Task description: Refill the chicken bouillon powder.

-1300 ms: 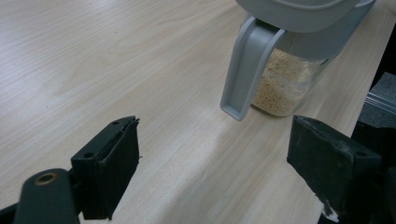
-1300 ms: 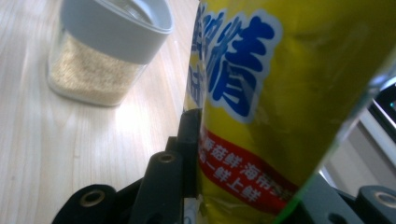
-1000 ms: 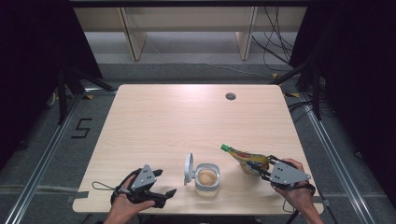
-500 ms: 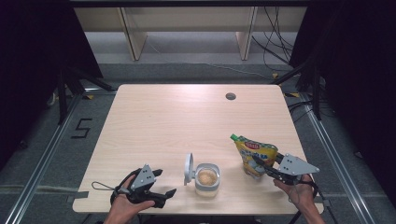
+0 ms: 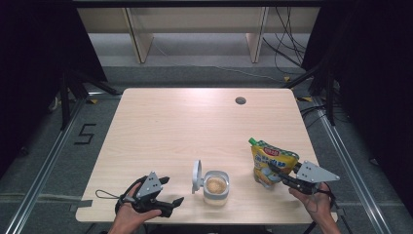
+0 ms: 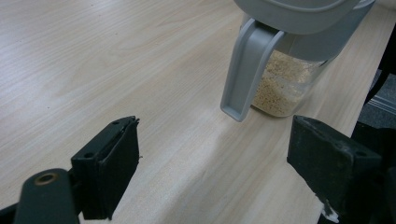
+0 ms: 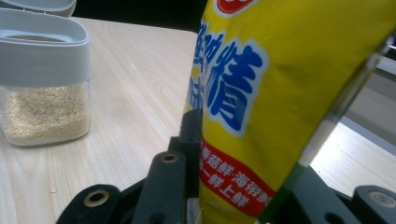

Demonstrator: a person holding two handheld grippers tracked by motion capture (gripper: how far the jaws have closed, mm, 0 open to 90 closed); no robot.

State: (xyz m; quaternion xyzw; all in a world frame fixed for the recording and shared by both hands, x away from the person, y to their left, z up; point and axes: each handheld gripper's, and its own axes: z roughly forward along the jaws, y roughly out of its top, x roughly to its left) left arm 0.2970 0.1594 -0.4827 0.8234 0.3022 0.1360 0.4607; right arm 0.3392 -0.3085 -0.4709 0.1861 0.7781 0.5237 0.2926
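- Since the earlier frames, the yellow pouch (image 5: pixel 271 165) has been raised from lying tilted to standing upright and carried outward, away from the jar (image 5: pixel 215 185), while the left gripper (image 5: pixel 170 192) has been kept in place.
- High view: the pouch is held upright in the right gripper (image 5: pixel 273 168), its green cap (image 5: pixel 252 141) at the top, well above the jaws. The jar is seen between the two grippers, near the table (image 5: pixel 175 126) edge on the person's side, its hinged lid (image 5: pixel 197 175) stood open on the side toward the left gripper.
- Left gripper view: the jaws are spread wide, with only bare table (image 6: pixel 93 56) between them. The jar (image 6: pixel 285 86), filled with pale grains, is placed ahead of the jaws, nearer the right-hand one, and apart from both. Its grey lid tab (image 6: pixel 243 70) hangs down in front.
- Right gripper view: the jaws are closed on the lower part of the pouch (image 7: pixel 280 93), which rises straight up between them. The jar (image 7: pixel 44 79) is seen to the left of the jaws, apart from the pouch.
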